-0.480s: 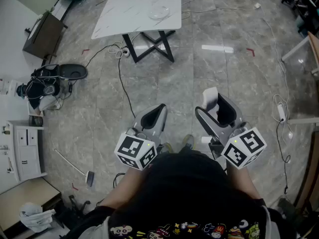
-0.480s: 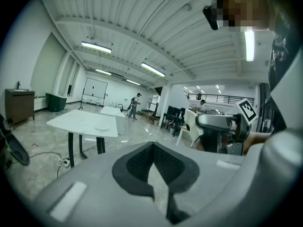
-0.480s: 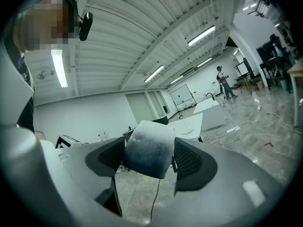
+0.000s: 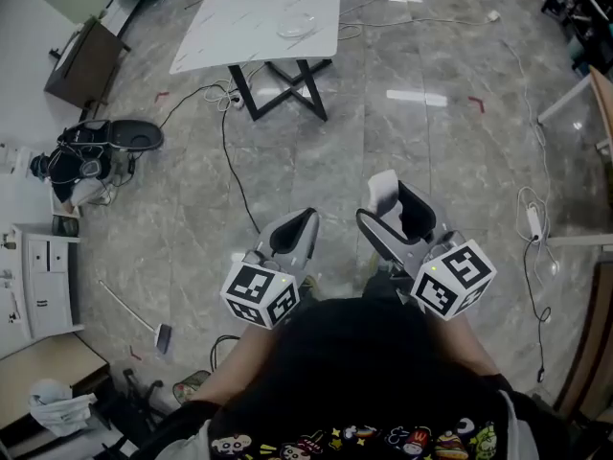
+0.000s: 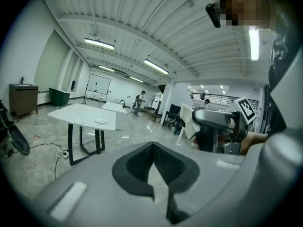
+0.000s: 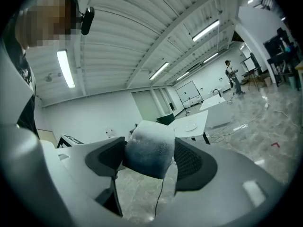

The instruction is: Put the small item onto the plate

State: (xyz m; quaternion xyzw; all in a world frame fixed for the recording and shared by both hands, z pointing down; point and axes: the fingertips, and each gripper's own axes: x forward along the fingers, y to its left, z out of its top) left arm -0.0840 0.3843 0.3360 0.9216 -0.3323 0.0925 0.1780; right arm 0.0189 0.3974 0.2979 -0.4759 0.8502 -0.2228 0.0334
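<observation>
While the head view shows the right gripper (image 4: 395, 209) clamped on the small item (image 4: 382, 190), the plate (image 4: 296, 27) waits on a white table (image 4: 239, 17) well ahead and leftward. Left gripper view: the left gripper (image 5: 152, 174), jaws together, holds nothing. Right gripper view: the small item fills the jaws, with the plate straight beyond.

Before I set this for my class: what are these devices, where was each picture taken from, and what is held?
A person, not a robot, holds a two-jaw gripper in each hand; the patterned cubes belong to them. One picture looks down from a head camera; the others look along each gripper's jaws. The left gripper is shut, empty. The right gripper clamps a small pale block. Far across the floor stands a white table with a plate.
</observation>
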